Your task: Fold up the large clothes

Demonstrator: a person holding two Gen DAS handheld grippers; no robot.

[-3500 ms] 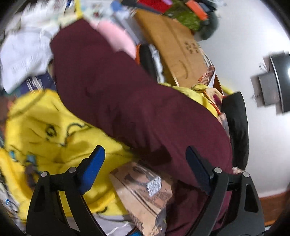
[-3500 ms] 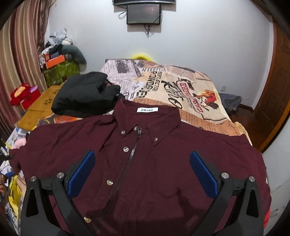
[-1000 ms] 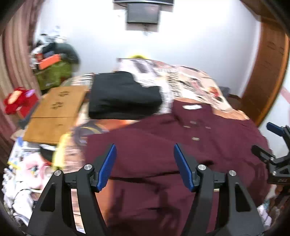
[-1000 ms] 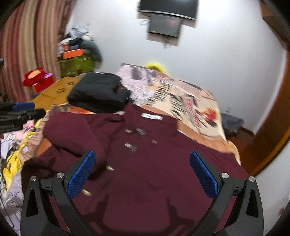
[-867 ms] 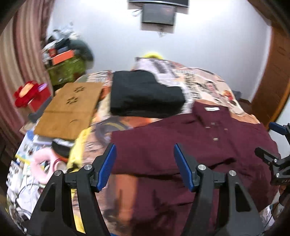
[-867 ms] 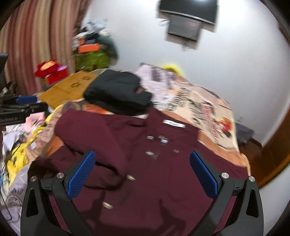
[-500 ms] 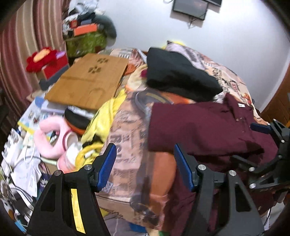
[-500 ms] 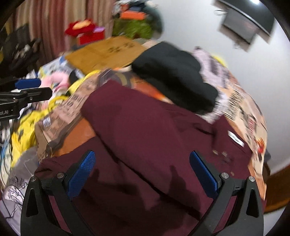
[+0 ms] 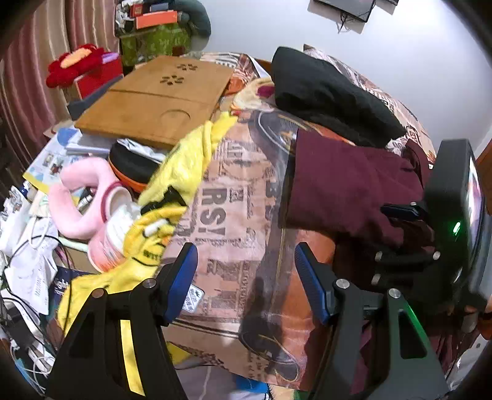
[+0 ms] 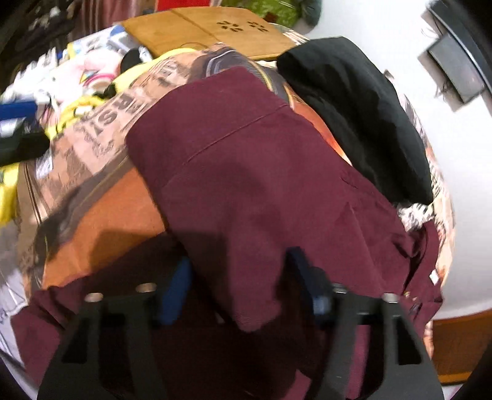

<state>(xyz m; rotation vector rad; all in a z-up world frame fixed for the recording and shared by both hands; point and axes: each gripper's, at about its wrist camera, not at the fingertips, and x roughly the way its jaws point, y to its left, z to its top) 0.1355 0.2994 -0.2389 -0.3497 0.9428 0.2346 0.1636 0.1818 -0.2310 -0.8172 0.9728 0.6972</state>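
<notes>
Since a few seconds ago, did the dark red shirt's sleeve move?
Yes. The dark red shirt lay spread flat with its buttons showing; now its sleeve is folded in over the front, away from the wooden board and toward the black clothes.

we hold the left gripper (image 9: 246,277) tilted steeply down, its jaws partly apart, and nothing is between its blue pads (image 9: 181,277). the right gripper (image 10: 243,292) also points steeply down. its jaws have just been closing, and a fold of the maroon shirt (image 10: 246,184) lies between them; if the pads press it already, we cannot tell, the picture is blurred.
</notes>
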